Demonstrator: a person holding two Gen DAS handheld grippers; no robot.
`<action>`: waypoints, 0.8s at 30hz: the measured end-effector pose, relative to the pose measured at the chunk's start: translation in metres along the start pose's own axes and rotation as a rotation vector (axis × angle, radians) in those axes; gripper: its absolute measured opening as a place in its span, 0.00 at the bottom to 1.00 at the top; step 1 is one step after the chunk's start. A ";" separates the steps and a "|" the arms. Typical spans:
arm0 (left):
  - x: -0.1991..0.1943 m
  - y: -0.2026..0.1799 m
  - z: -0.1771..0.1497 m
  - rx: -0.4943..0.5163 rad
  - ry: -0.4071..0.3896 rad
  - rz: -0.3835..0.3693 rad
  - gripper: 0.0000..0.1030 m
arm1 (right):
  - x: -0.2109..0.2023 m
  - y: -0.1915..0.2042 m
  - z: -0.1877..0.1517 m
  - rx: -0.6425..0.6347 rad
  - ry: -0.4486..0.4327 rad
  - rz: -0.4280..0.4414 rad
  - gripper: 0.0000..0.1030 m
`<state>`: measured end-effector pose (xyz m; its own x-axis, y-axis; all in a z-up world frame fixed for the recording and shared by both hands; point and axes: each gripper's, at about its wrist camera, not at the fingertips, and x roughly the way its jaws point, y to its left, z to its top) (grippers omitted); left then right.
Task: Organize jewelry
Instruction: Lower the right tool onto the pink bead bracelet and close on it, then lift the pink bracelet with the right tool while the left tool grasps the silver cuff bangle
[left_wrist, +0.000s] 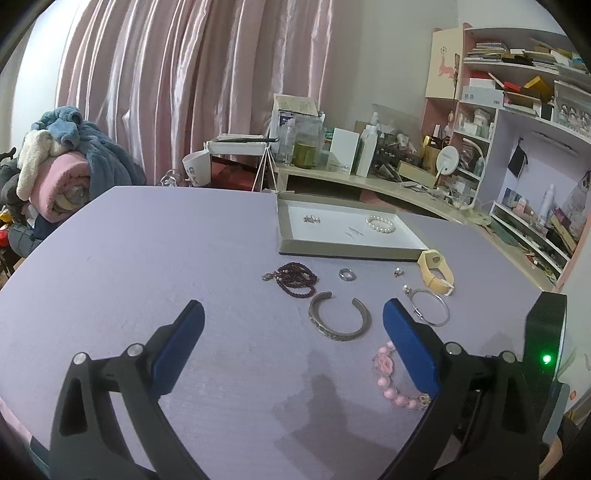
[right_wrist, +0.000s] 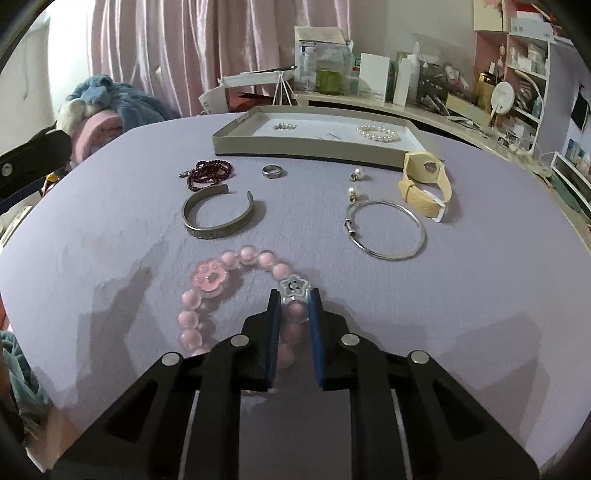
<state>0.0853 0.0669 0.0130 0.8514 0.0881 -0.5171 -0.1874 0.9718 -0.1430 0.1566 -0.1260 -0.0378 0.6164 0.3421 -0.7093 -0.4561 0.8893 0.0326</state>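
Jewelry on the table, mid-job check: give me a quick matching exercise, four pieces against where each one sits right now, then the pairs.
Pieces:
1. pearl bracelet
2. pink bead bracelet
3. ring
4. watch

Places:
A. between the right gripper fingers
B. on the table, by the tray's near right corner
C. inside the tray
D. on the table, just in front of the tray, beside the dark red beads

Pairs: 1-C, 2-A, 3-D, 4-B
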 end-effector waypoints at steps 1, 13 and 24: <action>0.001 0.000 0.000 0.000 0.003 -0.002 0.94 | -0.001 -0.006 -0.001 0.009 0.001 -0.010 0.14; 0.043 -0.030 -0.005 0.072 0.101 -0.011 0.95 | -0.042 -0.063 0.014 0.141 -0.131 0.045 0.14; 0.091 -0.046 -0.010 0.101 0.228 0.017 0.95 | -0.056 -0.086 0.023 0.190 -0.190 0.051 0.14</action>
<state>0.1664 0.0280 -0.0361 0.7142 0.0637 -0.6970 -0.1408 0.9886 -0.0538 0.1768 -0.2148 0.0154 0.7133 0.4232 -0.5587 -0.3725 0.9041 0.2093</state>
